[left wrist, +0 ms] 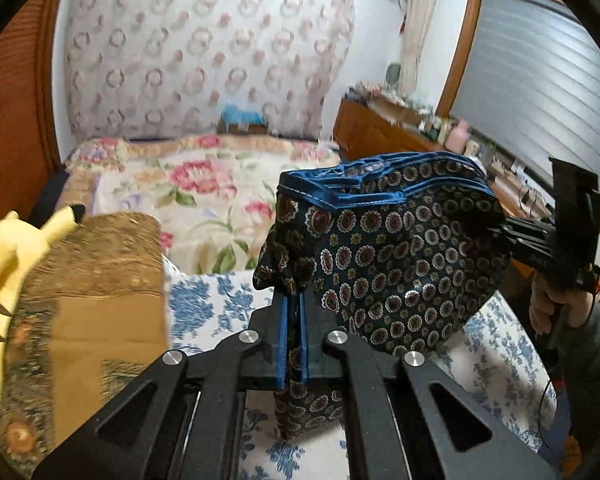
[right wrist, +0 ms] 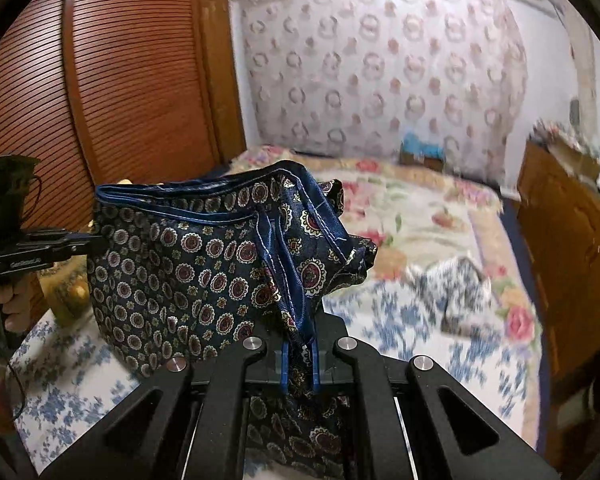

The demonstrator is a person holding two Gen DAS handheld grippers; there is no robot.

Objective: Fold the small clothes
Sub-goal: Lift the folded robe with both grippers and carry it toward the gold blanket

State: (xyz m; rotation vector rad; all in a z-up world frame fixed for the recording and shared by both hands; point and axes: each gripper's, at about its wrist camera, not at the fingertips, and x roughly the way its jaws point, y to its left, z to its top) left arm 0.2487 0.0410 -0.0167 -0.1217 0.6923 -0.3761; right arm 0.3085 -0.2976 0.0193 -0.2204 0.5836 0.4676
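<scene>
A small pair of dark navy shorts (left wrist: 400,248) with round medallion print and a blue waistband hangs in the air above the bed, stretched between both grippers. My left gripper (left wrist: 294,300) is shut on one side of the fabric, which bunches at its blue pads. My right gripper (right wrist: 300,344) is shut on the other side, by the waistband and a blue drawstring. In the left wrist view the right gripper (left wrist: 512,236) pinches the shorts from the right. In the right wrist view the shorts (right wrist: 188,256) span to the left gripper (right wrist: 88,244) at the left.
A blue-flowered white sheet (left wrist: 496,352) lies below, with a pink-flowered blanket (left wrist: 204,200) beyond. A cardboard box (left wrist: 100,280) and yellow plush toy (left wrist: 0,264) sit left. A crumpled patterned garment (right wrist: 456,288) rests on the bed. A wooden dresser (right wrist: 568,248) stands right, a slatted wardrobe (right wrist: 100,80) left.
</scene>
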